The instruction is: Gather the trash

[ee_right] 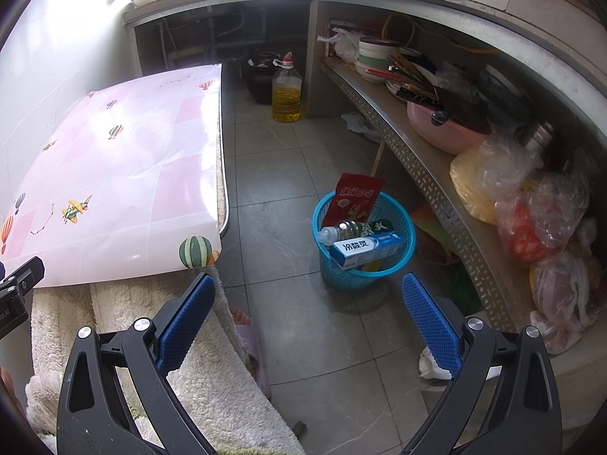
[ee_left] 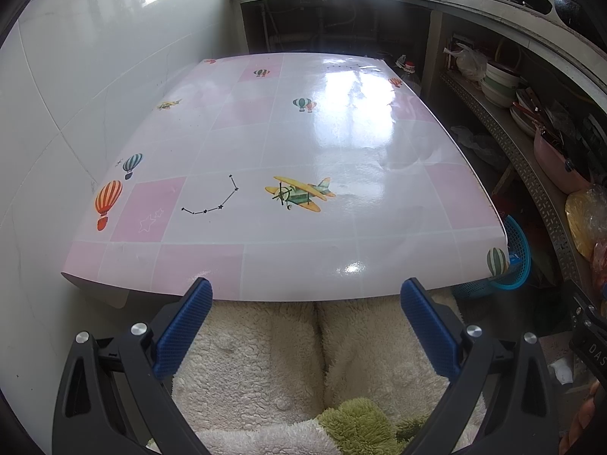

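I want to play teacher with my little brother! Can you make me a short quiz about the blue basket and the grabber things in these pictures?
1. True or false: the blue basket stands on the table.
2. Which thing is in the basket? A) a banana B) a plastic bottle C) a shoe
3. Fill in: both grippers are ____ and hold nothing.

Key
1. False. It stands on the floor beside the table.
2. B. The plastic bottle lies there with a red snack bag and a toothpaste box.
3. Open: left gripper, right gripper.
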Motion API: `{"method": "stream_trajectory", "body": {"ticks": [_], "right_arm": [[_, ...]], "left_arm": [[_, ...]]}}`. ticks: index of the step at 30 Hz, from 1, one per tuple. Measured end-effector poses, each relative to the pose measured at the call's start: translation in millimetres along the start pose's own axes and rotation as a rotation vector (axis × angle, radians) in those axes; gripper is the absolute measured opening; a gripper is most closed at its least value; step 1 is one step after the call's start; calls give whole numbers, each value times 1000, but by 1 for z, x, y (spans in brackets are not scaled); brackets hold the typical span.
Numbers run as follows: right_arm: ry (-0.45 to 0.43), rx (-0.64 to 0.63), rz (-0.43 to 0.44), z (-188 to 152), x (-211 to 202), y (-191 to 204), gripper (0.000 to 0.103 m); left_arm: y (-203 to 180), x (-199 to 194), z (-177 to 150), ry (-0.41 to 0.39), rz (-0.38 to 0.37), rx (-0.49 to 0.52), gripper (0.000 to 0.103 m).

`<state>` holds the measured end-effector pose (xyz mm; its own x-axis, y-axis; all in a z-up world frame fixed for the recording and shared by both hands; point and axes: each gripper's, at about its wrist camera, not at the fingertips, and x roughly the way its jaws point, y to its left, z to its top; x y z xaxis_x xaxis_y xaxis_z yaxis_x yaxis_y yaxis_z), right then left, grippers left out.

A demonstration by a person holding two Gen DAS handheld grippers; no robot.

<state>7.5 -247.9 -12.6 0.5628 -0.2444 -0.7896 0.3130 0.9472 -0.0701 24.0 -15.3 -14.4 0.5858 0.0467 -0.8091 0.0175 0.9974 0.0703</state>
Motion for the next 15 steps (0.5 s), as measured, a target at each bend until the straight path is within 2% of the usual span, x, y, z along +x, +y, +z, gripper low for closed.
{"method": "stream_trajectory", "body": {"ticks": [15], "right_arm": [[-4,3,1,1,-2,2,95]], "left_arm": [[0,0,-1,0,3,1,97]]}}
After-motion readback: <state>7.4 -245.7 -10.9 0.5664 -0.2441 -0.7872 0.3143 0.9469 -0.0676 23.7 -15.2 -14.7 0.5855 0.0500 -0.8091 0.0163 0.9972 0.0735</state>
